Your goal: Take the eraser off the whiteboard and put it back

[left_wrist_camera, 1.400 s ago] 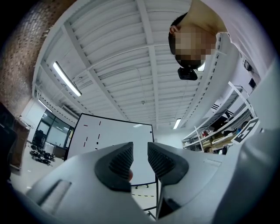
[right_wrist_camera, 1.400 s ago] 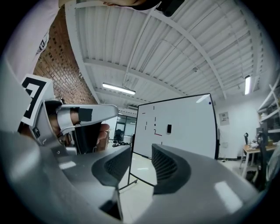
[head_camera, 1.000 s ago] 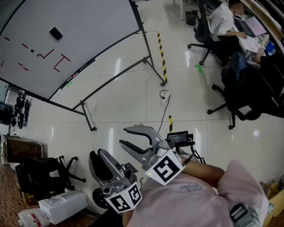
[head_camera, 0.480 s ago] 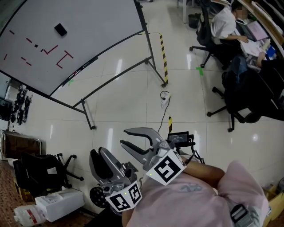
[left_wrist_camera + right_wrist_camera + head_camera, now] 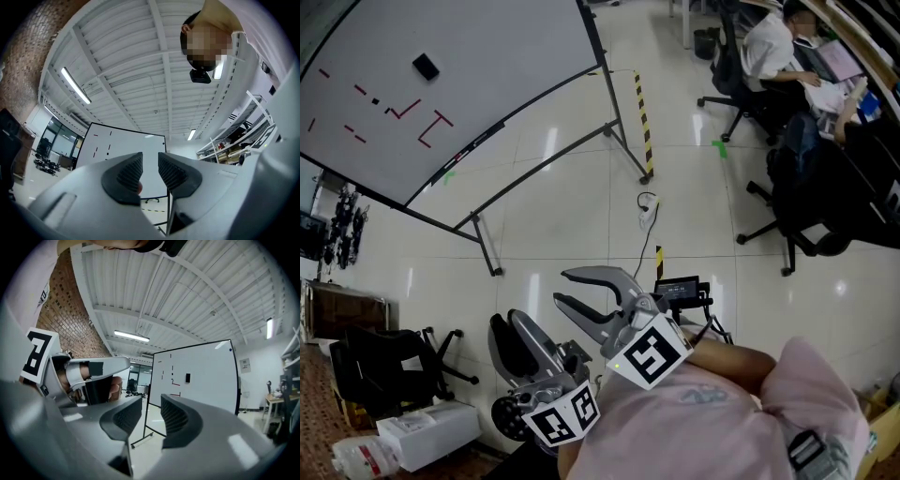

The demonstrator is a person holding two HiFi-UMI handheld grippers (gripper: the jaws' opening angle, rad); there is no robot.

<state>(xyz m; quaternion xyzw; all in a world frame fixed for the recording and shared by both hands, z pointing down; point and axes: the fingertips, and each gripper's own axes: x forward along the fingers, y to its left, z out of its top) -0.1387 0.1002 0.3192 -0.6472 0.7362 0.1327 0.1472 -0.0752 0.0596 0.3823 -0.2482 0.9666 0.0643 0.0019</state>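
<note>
The black eraser point(image 5: 425, 66) sticks to the whiteboard point(image 5: 497, 56) at the far upper left, above red and black marker strokes. Both grippers hang close to my body at the bottom of the head view, far from the board. My left gripper point(image 5: 504, 323) is shut with nothing in it; its ribbed pads point(image 5: 129, 172) nearly meet in front of the distant whiteboard point(image 5: 126, 145). My right gripper point(image 5: 562, 289) holds its jaws a little apart and empty. In the right gripper view the gripper point(image 5: 151, 416) points toward the whiteboard point(image 5: 206, 376) and the eraser point(image 5: 187, 377).
The whiteboard stands on a black frame with long legs point(image 5: 487, 248) over a glossy tiled floor. Yellow-black tape point(image 5: 642, 117) and a power strip point(image 5: 648, 211) lie beyond. People sit on office chairs point(image 5: 787, 112) at the right. A black chair point(image 5: 384, 375) and white containers point(image 5: 427, 436) stand lower left.
The head view has shifted slightly, so the whiteboard and eraser sit a touch higher and further right. Both grippers stay in about the same place.
</note>
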